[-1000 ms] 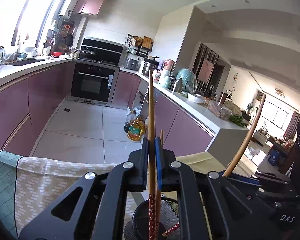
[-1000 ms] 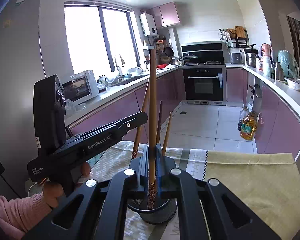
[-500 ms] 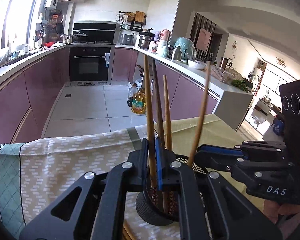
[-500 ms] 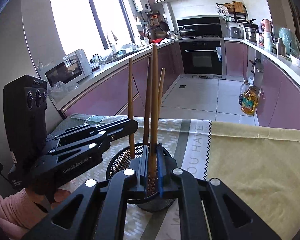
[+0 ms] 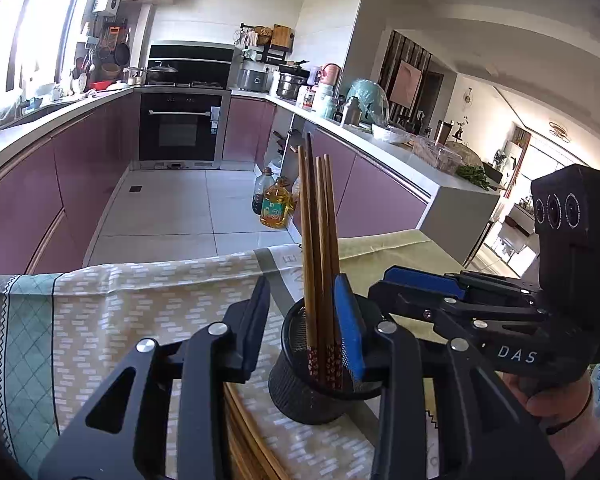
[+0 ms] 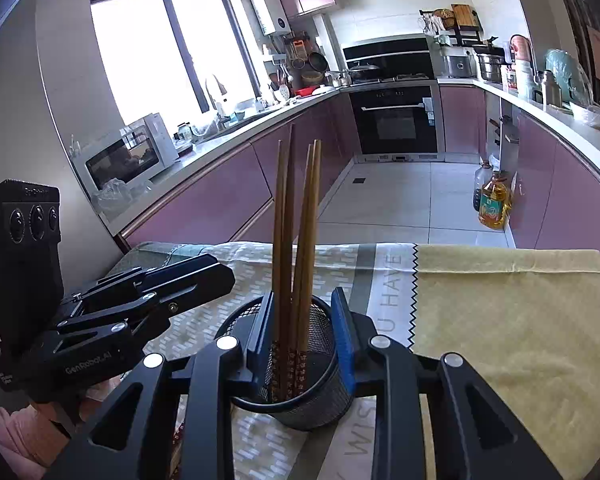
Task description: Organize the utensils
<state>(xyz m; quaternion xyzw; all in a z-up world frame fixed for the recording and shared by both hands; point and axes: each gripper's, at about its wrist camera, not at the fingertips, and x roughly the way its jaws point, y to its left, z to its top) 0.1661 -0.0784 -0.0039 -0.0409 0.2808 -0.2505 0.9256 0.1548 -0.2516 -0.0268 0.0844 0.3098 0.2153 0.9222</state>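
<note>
Several brown chopsticks (image 5: 318, 248) with red patterned ends stand upright in a black mesh cup (image 5: 300, 392) on the tablecloth. They also show in the right wrist view (image 6: 296, 248), in the same cup (image 6: 312, 408). My left gripper (image 5: 302, 328) is open, its jaws on either side of the chopsticks, touching none. My right gripper (image 6: 302, 328) is open too, straddling the cup's rim. Each gripper shows in the other's view, the right one (image 5: 480, 312) to the right of the cup and the left one (image 6: 120, 312) to its left.
A patterned green and yellow tablecloth (image 6: 500, 320) covers the table, whose far edge drops to the kitchen floor. More chopsticks (image 5: 244, 440) lie flat on the cloth under my left gripper. An oil bottle (image 6: 494, 204) stands on the floor by the cabinets.
Both grippers lowered their chopsticks into the mesh cup and opened, letting go. The chopsticks now stand free in the cup.
</note>
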